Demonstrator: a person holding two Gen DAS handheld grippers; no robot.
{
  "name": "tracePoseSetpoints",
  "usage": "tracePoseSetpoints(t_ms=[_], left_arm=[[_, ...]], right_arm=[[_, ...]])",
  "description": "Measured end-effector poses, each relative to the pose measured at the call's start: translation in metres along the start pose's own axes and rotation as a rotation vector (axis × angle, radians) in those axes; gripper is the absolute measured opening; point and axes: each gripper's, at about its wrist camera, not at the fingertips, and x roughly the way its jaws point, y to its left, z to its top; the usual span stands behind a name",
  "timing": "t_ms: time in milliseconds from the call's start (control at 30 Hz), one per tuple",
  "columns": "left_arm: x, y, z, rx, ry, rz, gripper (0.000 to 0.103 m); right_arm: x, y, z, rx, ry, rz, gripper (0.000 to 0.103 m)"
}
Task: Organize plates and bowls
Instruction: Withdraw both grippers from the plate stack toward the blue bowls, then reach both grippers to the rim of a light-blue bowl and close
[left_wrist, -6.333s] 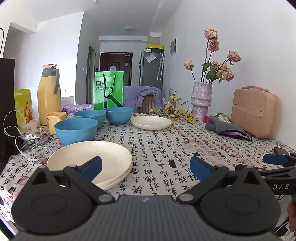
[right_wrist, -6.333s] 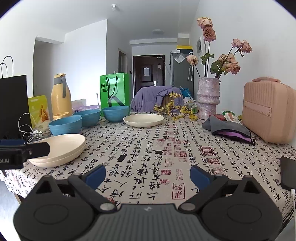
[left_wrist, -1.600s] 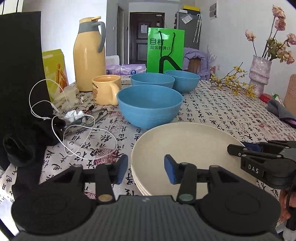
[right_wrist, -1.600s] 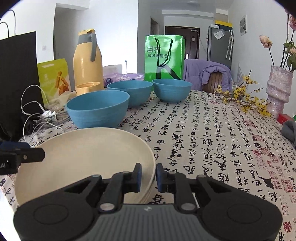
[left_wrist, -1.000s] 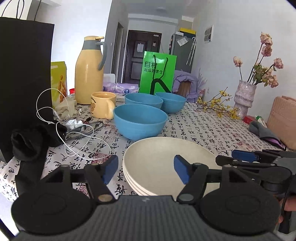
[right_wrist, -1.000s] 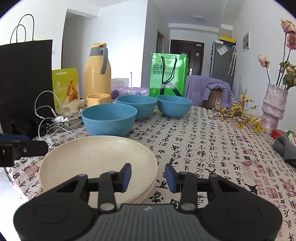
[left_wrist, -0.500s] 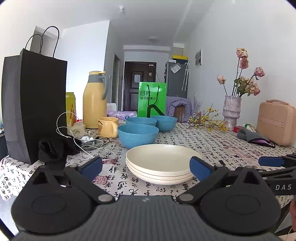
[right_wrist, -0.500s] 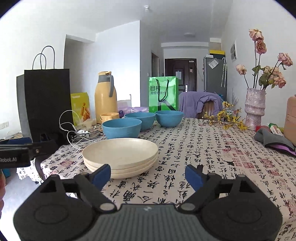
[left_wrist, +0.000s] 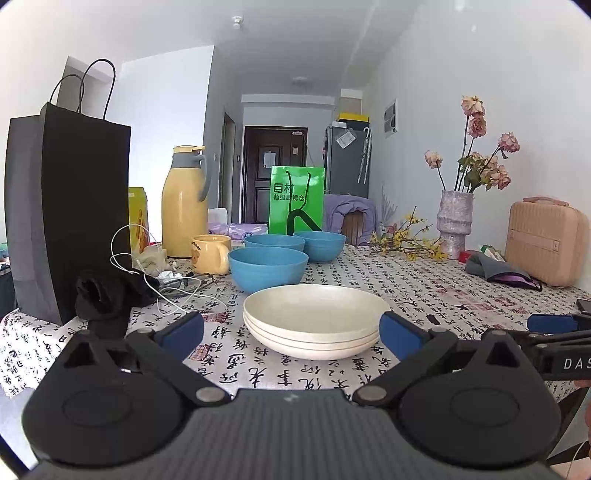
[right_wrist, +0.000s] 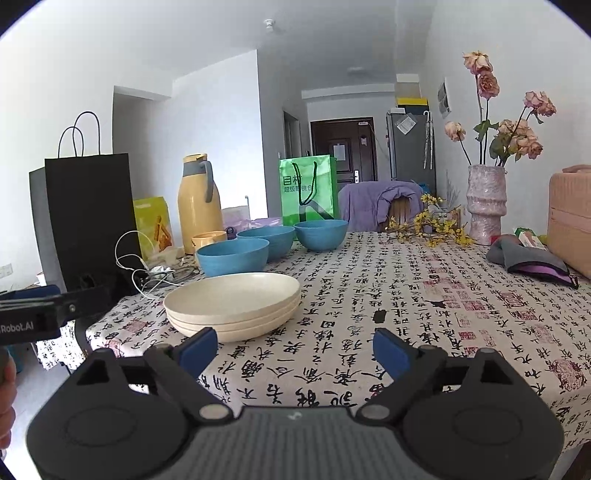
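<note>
Left wrist view: the left gripper (left_wrist: 290, 332) stands spread wide with nothing between its blue pads, its jaws having just been opening, and directly ahead of it, just beyond the tips, sits the stack of plates (left_wrist: 314, 321), three cream ones nested on the table (left_wrist: 443, 295). The right gripper (right_wrist: 291, 349) is likewise released and empty, its jaws having just widened too, with the same stack ahead and to its left. The plates look stiff, smooth and probably light, likely slippery at the glaze-like rim; I judge the raised outer rim the best hold, pinched from the near edge. Beyond the stack stand three blue bowls (left_wrist: 267, 267), the nearest just behind the plates, the other two farther back and close together; their thin upright walls offer a rim grip. Left of the bowls lie a yellow mug (left_wrist: 210, 253), a white cable (left_wrist: 162, 291) and a black bag (left_wrist: 66, 221), which crowd that side. Far right, the vase (left_wrist: 454, 221) is well apart.
</note>
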Motion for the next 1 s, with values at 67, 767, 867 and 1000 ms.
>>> tracePoseSetpoints(t_ms=[67,767,867,1000], left_arm=[[0.002,0.000,-0.001,0.004,0.003,0.003,0.103],[0.125,0.047,0.048,-0.053,0.073,0.097,0.103],[0.152,0.058,0.055,-0.078,0.108,0.112,0.103],[0.187,0.072,0.066,-0.092,0.131,0.118,0.103]], right_arm=[[0.004,-0.001,0.000,0.008,0.007,0.001,0.091],[0.129,-0.008,0.070,0.034,0.049,0.123,0.091],[0.160,-0.009,0.083,0.025,0.070,0.125,0.091],[0.206,-0.008,0.101,0.016,0.122,0.152,0.089]])
